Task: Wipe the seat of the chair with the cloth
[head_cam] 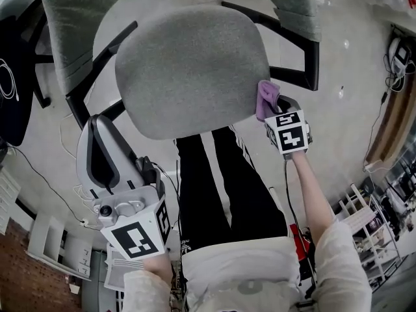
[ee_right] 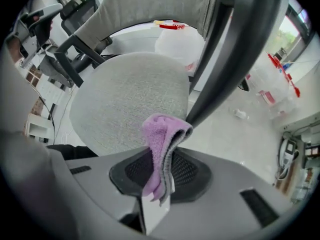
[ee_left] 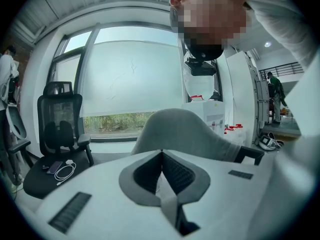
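Right gripper view: cloth (ee_right: 162,134) inside right claw (ee_right: 157,194)

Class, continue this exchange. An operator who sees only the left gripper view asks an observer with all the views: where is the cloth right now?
Observer: The purple cloth is clamped in the right hand-held gripper.
Operator: Is it at the seat?
Observer: It is at the right edge of the grey seat, beside the black armrest strut. I cannot tell whether it touches the seat.
Operator: And where is my gripper?
Observer: The left hand-held gripper is off the seat's front-left corner, beside the person's leg.
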`<state>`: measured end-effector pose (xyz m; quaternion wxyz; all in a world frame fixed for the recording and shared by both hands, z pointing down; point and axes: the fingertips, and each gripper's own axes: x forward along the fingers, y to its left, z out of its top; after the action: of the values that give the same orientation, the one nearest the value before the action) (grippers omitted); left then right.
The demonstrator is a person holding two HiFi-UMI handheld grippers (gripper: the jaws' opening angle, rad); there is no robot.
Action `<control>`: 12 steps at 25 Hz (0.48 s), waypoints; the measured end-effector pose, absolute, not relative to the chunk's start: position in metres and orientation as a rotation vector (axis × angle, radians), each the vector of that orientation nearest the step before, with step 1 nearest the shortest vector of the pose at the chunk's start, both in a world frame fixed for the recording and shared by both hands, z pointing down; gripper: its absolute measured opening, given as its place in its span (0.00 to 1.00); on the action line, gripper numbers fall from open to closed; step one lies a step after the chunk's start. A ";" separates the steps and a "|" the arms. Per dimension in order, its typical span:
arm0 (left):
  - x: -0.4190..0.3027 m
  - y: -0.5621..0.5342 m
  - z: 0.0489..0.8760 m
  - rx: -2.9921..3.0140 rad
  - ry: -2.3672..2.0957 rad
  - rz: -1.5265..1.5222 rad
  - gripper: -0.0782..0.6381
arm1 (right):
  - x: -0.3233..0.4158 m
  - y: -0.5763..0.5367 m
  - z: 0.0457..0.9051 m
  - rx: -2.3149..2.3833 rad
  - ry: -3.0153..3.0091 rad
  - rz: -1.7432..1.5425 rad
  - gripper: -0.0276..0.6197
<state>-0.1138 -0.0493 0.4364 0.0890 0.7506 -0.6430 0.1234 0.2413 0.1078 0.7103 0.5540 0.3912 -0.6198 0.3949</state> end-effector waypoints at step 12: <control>-0.113 -0.050 0.410 2.270 -1.931 0.314 0.13 | 0.238 0.103 0.699 0.909 -1.411 0.903 0.18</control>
<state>-0.1133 -0.0503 0.4100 0.0724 0.7554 -0.6428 0.1045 0.2376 0.1035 0.6987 0.5792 0.3889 -0.6035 0.3861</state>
